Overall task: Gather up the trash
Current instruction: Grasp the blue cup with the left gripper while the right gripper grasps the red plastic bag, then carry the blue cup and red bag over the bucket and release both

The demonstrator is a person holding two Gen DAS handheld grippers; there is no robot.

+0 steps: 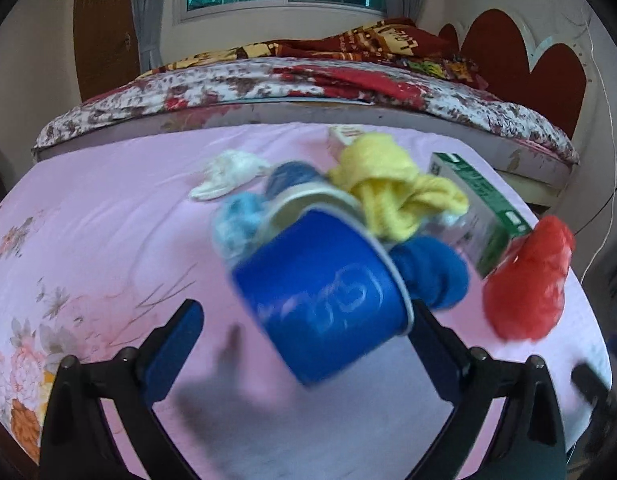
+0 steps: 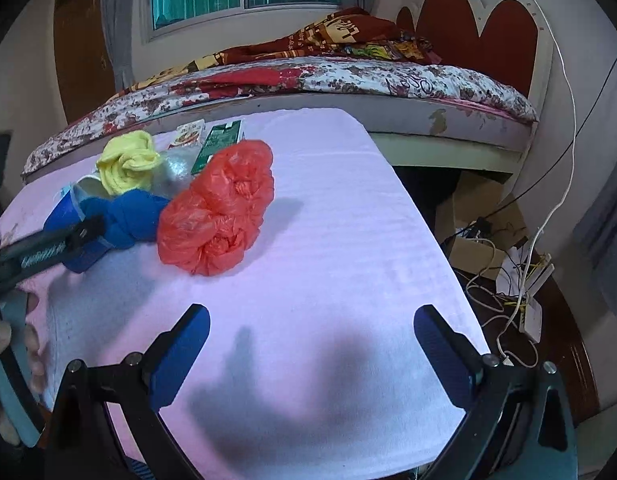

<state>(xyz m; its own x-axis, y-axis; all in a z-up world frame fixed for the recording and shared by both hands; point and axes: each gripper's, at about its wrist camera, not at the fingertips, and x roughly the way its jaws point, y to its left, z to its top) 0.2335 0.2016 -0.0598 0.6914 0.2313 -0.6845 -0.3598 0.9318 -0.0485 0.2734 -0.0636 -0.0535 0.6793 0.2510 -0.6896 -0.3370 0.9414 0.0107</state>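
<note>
On the pink sheet (image 1: 88,208), the blue cup (image 1: 320,296) lies tipped, mouth toward the far yellow cloth (image 1: 388,184), base toward the camera, between the left gripper's (image 1: 306,340) wide-spread fingers, nothing visibly clamped, while the right gripper (image 2: 312,344) gapes empty, well short of the red bag (image 2: 220,208).

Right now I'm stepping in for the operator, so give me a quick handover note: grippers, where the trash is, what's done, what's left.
Left gripper: open, around the blue cup, which looks tilted and blurred; grip not confirmed.
Right gripper: open, empty, above bare pink sheet.
Trash is bunched on the sheet: red plastic bag nearest the right gripper, dark blue cloth touching it, yellow cloth behind, green carton at the back, white wad farther left.
Done: nothing visibly collected; no bin in view.
Left: probably secure the cup, then take the red bag with the right.
</note>
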